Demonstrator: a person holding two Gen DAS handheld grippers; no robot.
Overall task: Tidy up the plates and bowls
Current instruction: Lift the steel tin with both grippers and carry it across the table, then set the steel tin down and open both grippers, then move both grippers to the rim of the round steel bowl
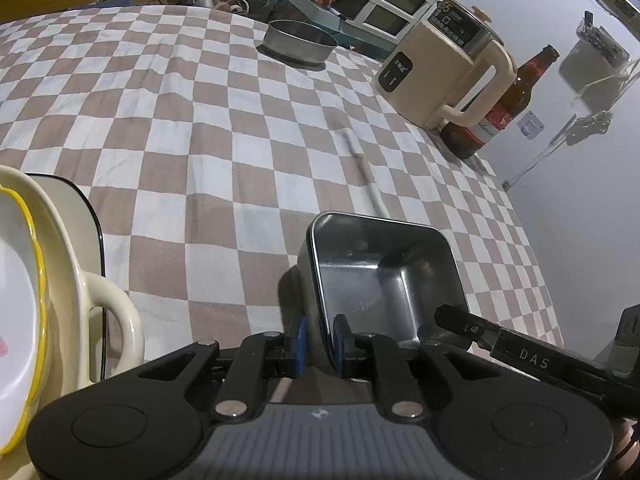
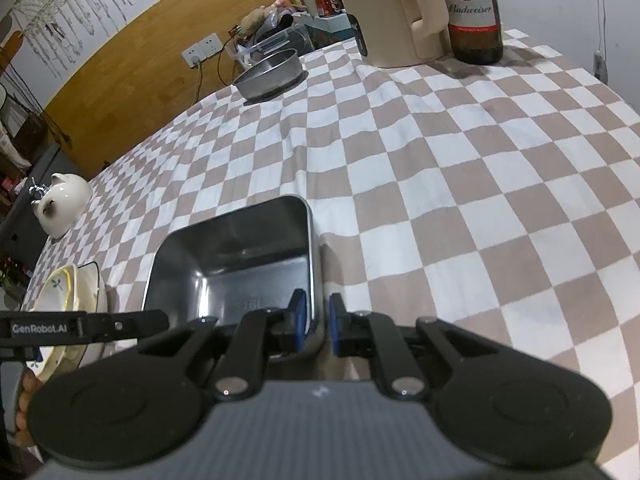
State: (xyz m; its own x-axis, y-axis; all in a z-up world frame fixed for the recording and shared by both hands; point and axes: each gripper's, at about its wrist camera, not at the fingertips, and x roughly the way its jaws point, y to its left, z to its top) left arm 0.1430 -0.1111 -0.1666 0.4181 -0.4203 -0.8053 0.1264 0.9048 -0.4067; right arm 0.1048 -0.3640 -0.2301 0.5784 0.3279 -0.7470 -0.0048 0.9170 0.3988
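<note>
Readable text: "Budweiser" on the red label of the brown glass beer bottle [image 2: 471, 8], far right beside the cream electric kettle [image 1: 444, 64]; "DAS" and "GenRobot.AI" on the gripper fingers. The square stainless-steel tray [image 1: 384, 276] stands near, on the beige-and-white checkered cloth [image 1: 224, 128]. The left gripper [image 1: 319, 344] clamps its left wall, one pad inside and one outside; the right gripper [image 2: 317, 326] likewise grips its right wall. A round steel bowl [image 2: 270, 74] sits far; stacked cream dishes [image 1: 48, 280] lie near left.
</note>
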